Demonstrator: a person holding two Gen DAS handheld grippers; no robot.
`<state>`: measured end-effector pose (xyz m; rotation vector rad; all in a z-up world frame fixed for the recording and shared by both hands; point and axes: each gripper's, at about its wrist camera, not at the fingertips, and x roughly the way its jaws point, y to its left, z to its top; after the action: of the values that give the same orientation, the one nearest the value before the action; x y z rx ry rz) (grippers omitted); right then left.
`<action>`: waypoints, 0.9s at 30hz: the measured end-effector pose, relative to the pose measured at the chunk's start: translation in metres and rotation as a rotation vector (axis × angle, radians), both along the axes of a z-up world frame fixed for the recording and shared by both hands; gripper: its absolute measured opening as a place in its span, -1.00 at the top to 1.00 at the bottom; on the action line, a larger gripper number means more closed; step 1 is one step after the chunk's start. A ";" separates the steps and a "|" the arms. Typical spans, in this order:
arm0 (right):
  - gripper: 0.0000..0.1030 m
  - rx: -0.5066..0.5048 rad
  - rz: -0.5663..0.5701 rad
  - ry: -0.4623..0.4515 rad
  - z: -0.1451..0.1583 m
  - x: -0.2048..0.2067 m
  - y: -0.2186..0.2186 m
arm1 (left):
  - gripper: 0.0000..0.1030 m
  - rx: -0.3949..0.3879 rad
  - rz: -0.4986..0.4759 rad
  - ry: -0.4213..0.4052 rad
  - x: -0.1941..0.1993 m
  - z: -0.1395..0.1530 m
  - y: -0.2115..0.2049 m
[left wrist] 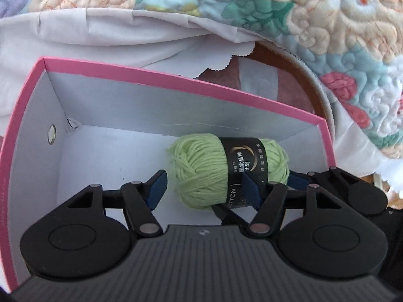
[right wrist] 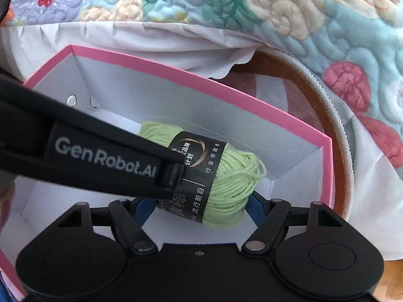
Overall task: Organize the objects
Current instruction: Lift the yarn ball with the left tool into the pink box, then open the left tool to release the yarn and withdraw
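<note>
**Yarn down in the pink box, both grippers at it**

Green yarn skein [left wrist: 199,166] lying inside the pink-rimmed box [left wrist: 176,75], toward the far wall, black label [left wrist: 241,156] wrapped round its middle. White box floor bare on the left side.

Left gripper [left wrist: 205,188] reaching down into the box with jaws apart. Left blue pad just clear of the skein's end, a sliver of white floor showing between. Other pad sitting in front of the label, contact impossible to judge. No clamp there.

Right gripper [right wrist: 200,210] coming in from the other side, straddling the skein lengthwise. Right-hand pad up against the loose green end; left-hand pad half hidden behind the left gripper's black body, which cuts across the right wrist view. Jaws standing wide, skein between them, but pressing or merely touching: cannot tell.

Behind the box, crumpled white cloth [left wrist: 100,30] and a flowery quilt [left wrist: 327,25] in pastel blue, peach and green. To the right, a curved brown rim [right wrist: 335,138] with a zip edge, just beside the box corner.
</note>
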<state>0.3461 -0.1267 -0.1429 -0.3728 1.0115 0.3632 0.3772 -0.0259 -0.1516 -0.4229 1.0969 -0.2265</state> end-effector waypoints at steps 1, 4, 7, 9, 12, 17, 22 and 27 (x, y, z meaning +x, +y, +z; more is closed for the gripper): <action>-0.55 0.002 0.011 0.002 0.002 -0.002 -0.001 | -0.12 -0.013 0.002 -0.002 0.000 0.000 0.000; -0.59 0.003 0.039 -0.028 0.012 -0.018 -0.007 | 0.05 -0.021 -0.004 -0.007 -0.001 0.000 -0.003; -0.39 0.071 0.079 -0.093 0.024 -0.037 -0.019 | 0.06 -0.019 -0.013 -0.017 -0.001 0.000 -0.012; -0.12 0.066 0.079 -0.110 0.022 -0.042 -0.025 | 0.06 -0.042 -0.006 -0.008 0.001 -0.001 -0.016; 0.55 0.001 0.050 -0.130 0.015 -0.024 -0.027 | 0.06 -0.077 -0.023 0.003 0.003 -0.003 -0.026; 0.69 -0.038 0.046 -0.161 0.005 -0.017 -0.025 | 0.07 -0.077 -0.004 0.004 0.002 -0.005 -0.038; 0.66 0.049 -0.007 -0.106 0.011 -0.005 -0.030 | 0.07 -0.086 0.033 -0.007 -0.003 -0.003 -0.034; 0.53 0.079 0.011 -0.107 0.015 -0.017 -0.029 | -0.01 -0.012 0.017 -0.024 -0.016 0.013 -0.037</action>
<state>0.3293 -0.1560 -0.1282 -0.3237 0.8883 0.3880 0.3611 -0.0625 -0.1381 -0.4394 1.0683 -0.2229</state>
